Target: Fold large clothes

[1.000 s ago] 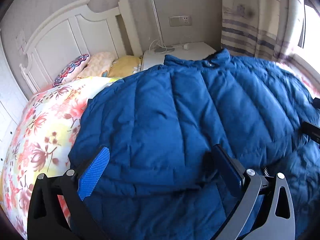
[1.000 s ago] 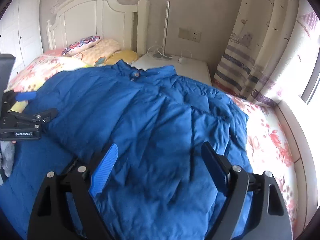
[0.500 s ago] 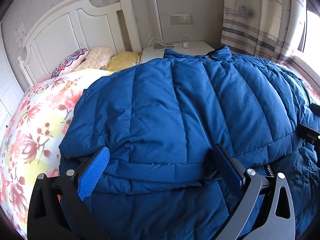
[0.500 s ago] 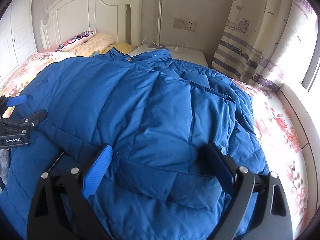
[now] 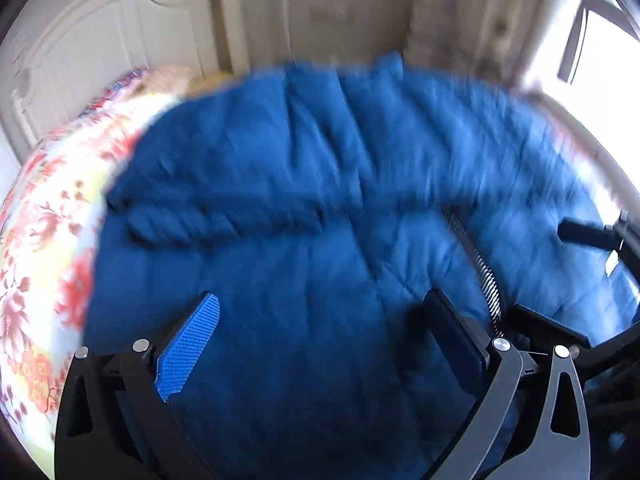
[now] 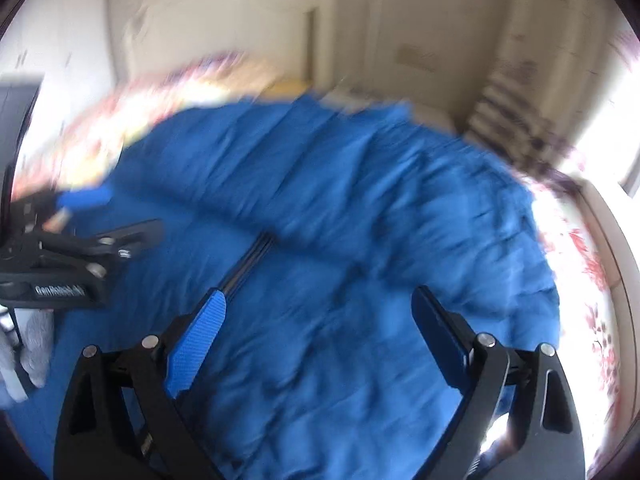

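A large blue puffer jacket (image 5: pixel 320 208) lies spread over the floral bed, with a fold line running across its middle; it also fills the right wrist view (image 6: pixel 340 220). Both views are motion-blurred. My left gripper (image 5: pixel 324 320) is open and empty above the jacket's near part. My right gripper (image 6: pixel 320 316) is open and empty above the jacket too. The left gripper shows at the left edge of the right wrist view (image 6: pixel 80 240), and part of the right gripper at the right edge of the left wrist view (image 5: pixel 592 236).
The floral bedspread (image 5: pixel 44 240) shows to the left of the jacket and on its right (image 6: pixel 592 280). A white headboard (image 5: pixel 100 60) stands behind, with striped curtains (image 6: pixel 512 112) and a bright window (image 5: pixel 600 40) on the right.
Both grippers have pulled back and swung, blurring the views. The jacket's upper half now lies lower and flatter over the lower half. Both grippers stay open.
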